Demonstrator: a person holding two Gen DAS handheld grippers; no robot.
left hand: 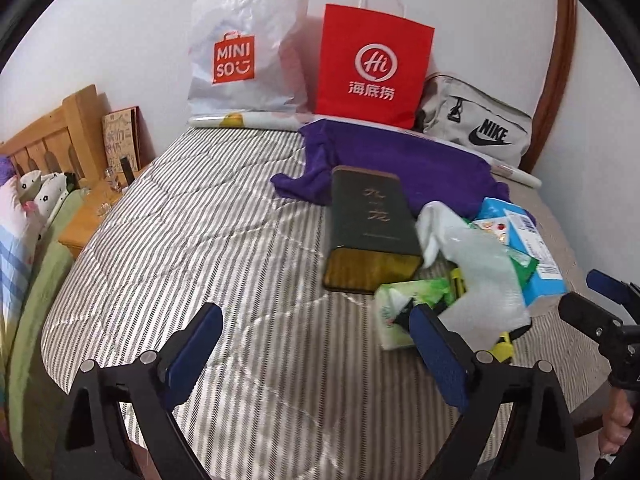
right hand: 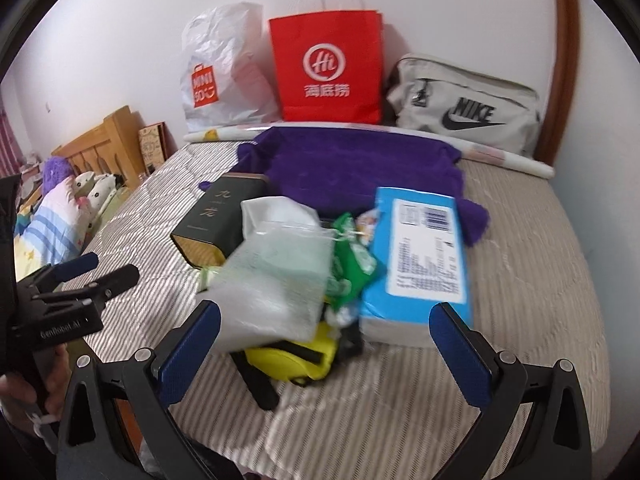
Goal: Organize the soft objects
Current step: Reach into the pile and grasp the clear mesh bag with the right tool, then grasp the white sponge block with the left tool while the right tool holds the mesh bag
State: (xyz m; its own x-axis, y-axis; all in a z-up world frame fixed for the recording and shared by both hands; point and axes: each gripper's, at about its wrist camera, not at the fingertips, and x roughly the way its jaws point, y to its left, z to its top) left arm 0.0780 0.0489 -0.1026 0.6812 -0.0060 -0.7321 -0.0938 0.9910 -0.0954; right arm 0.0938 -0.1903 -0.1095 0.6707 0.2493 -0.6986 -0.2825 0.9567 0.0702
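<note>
A pile of loose things lies on the striped bed cover (left hand: pixel 200 260). It holds a clear bubble bag (right hand: pixel 276 280), green packets (right hand: pixel 352 264), a blue box (right hand: pixel 424 256), a yellow case (right hand: pixel 296 356) and a green tissue pack (left hand: pixel 400 300). A dark green tin (left hand: pixel 368 232) lies beside the pile, and a purple cloth (left hand: pixel 400 164) is spread behind it. My left gripper (left hand: pixel 316 316) stands open over bare cover, its right finger beside the tissue pack. My right gripper (right hand: pixel 326 312) is open, its fingers on either side of the pile's near end, pads apart from it.
Against the far wall stand a white Miniso plastic bag (left hand: pixel 244 52), a red paper bag (left hand: pixel 372 68) and a grey Nike bag (left hand: pixel 480 124), with a rolled tube (left hand: pixel 240 120) in front. A wooden headboard (left hand: pixel 52 136) and pillows (left hand: pixel 24 216) are at the left.
</note>
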